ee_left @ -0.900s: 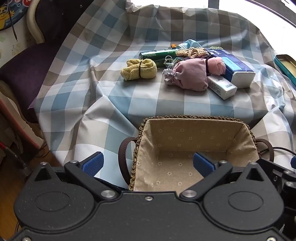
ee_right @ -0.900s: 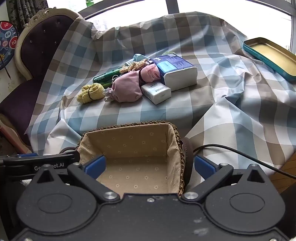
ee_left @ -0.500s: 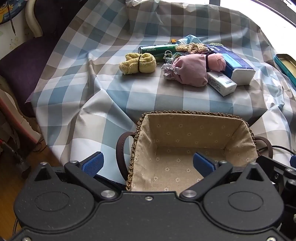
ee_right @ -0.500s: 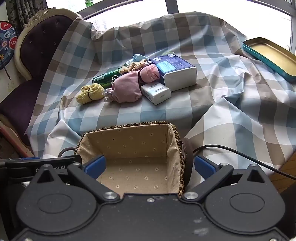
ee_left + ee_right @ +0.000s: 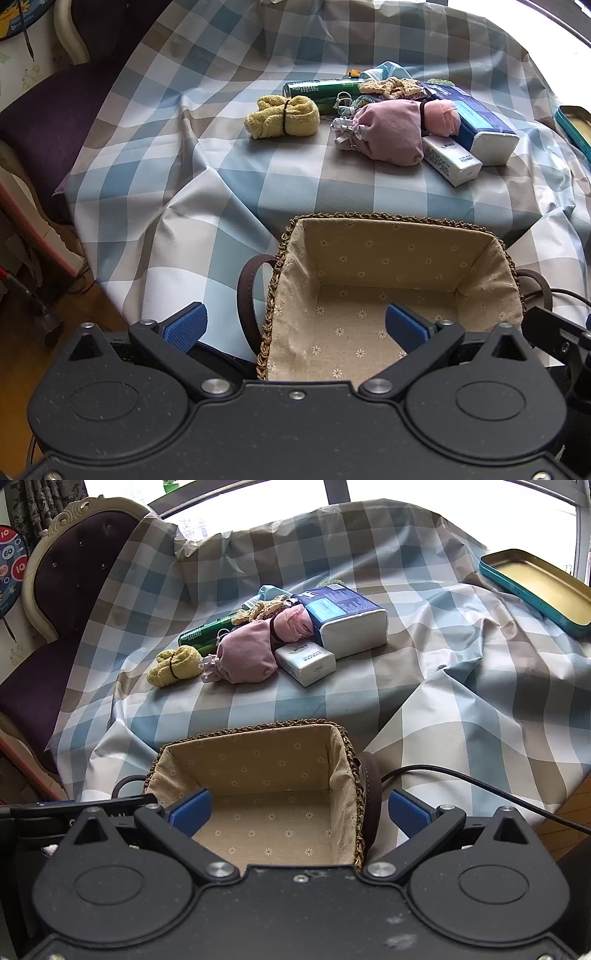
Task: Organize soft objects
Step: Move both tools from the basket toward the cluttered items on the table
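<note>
Your left gripper (image 5: 295, 326) and right gripper (image 5: 300, 808) both hang with jaws spread wide and nothing between the blue pads, tilted down over the lined basket (image 5: 391, 236) at the near edge of the checked cloth (image 5: 207, 155).

From the left wrist view, your left pad stands outside the basket's left rim beside its brown handle (image 5: 246, 291), and your right pad sits over the basket's floor. From the right wrist view, your left pad is over the basket's floor and your right pad lies outside its right rim.

The soft things lie well beyond both sets of jaws, toward the far middle of the cloth: a yellow towel roll (image 5: 282, 116) tied with a dark band at the left, then a pink drawstring pouch (image 5: 388, 133), a peach bundle (image 5: 441, 117) just behind it, and a crocheted piece (image 5: 391, 88) on top of the heap.

Touching that heap are a green tube (image 5: 321, 92), a small white box (image 5: 452, 160) and a blue-and-white tissue pack (image 5: 487, 133). A teal tin tray (image 5: 535, 587) rests at the cloth's far right edge.
</note>
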`<state>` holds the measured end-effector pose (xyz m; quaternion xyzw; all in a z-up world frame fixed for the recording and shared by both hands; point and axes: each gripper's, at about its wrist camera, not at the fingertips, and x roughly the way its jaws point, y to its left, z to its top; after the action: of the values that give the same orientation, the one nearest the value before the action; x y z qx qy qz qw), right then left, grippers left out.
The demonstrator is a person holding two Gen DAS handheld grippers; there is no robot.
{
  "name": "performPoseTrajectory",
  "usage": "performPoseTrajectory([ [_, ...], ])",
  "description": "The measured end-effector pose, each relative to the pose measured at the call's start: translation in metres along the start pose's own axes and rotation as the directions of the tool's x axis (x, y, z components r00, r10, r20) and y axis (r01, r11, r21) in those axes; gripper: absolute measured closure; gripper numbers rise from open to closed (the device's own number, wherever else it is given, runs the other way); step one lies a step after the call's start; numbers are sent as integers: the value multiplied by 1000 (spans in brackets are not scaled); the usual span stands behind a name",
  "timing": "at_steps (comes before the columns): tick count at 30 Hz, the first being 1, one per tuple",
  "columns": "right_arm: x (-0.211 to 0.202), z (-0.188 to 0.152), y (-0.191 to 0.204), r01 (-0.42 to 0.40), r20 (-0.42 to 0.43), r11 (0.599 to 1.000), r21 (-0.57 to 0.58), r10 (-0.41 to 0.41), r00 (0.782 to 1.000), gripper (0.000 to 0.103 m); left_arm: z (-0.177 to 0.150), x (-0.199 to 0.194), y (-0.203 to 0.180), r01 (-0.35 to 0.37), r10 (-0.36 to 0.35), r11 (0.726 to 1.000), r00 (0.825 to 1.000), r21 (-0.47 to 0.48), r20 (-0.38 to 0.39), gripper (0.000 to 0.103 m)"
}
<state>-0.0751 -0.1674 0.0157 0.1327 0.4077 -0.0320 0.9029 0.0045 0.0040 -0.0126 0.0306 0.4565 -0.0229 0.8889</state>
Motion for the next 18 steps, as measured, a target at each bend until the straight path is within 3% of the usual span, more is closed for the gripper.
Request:
performPoseTrajectory([
  [18, -1, -2, 1, -5, 1, 1000, -1, 5, 1000, 1, -1, 0, 2, 15, -15, 1000, 1000, 1, -19, 3],
])
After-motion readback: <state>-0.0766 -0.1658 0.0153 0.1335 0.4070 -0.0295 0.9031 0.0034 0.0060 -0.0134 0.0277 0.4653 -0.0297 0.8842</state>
